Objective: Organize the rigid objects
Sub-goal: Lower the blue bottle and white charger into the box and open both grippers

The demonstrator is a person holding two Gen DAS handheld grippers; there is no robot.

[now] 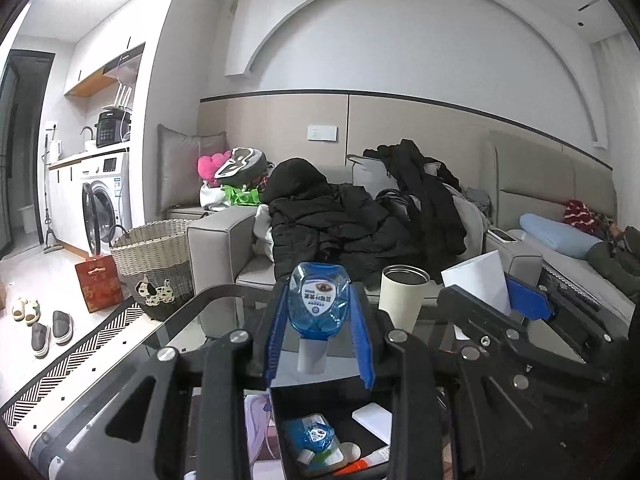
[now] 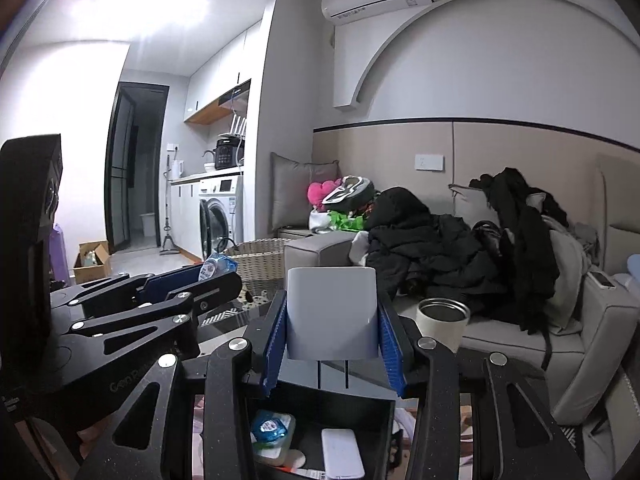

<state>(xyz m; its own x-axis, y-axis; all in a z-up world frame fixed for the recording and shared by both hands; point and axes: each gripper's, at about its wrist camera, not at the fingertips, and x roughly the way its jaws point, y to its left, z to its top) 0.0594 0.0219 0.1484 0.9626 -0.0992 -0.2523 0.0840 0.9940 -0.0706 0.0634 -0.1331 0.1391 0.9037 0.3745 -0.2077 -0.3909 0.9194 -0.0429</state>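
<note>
My left claw points nearly level, clamped on a clear blue plastic eye-drop bottle held upright above the open black box on the glass counter. My right claw reaches alongside, level too, pinching a smooth white rounded-rectangular case above that box.

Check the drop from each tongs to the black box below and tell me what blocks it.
Nothing visible blocks either drop. The left tongs hold the blue bottle above the black box, whose top is open. The right tongs hold the white box above it too. Items already lie in the bottom, with bare floor between them.
</note>
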